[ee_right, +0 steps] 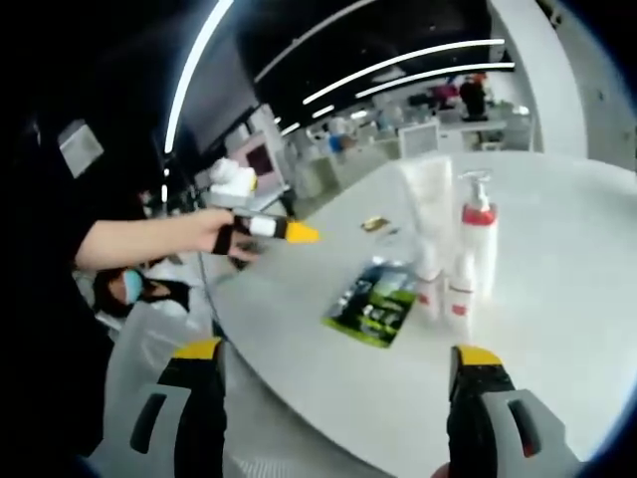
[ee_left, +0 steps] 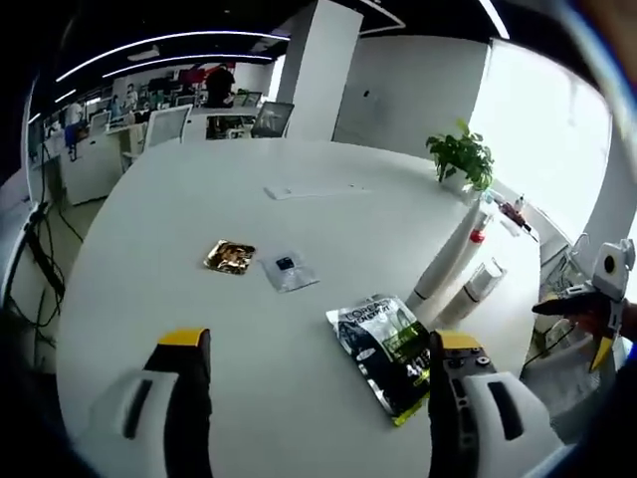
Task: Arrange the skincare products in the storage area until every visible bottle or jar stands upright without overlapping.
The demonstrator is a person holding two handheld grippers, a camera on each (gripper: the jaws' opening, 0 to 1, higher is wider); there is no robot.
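On the white round table (ee_left: 199,199) a tall white tube (ee_right: 428,204), a white pump bottle with a red collar (ee_right: 479,239) and a small white bottle (ee_right: 459,296) stand upright close together. The same tube (ee_left: 446,261), pump bottle (ee_left: 478,234) and small bottle (ee_left: 484,281) appear near the table's right edge in the left gripper view. A dark green packet (ee_left: 383,351) lies flat beside them, also seen as the packet (ee_right: 375,305). My left gripper (ee_left: 320,344) is open above the table, its right jaw over the packet's corner. My right gripper (ee_right: 338,355) is open off the table's edge.
A gold sachet (ee_left: 229,256) and a clear sachet (ee_left: 289,270) lie flat mid-table. A potted plant (ee_left: 461,155) stands at the far edge. A hand holds the left gripper (ee_right: 267,229) over the table edge; the right gripper (ee_left: 597,314) shows at the right. Office desks and chairs lie beyond.
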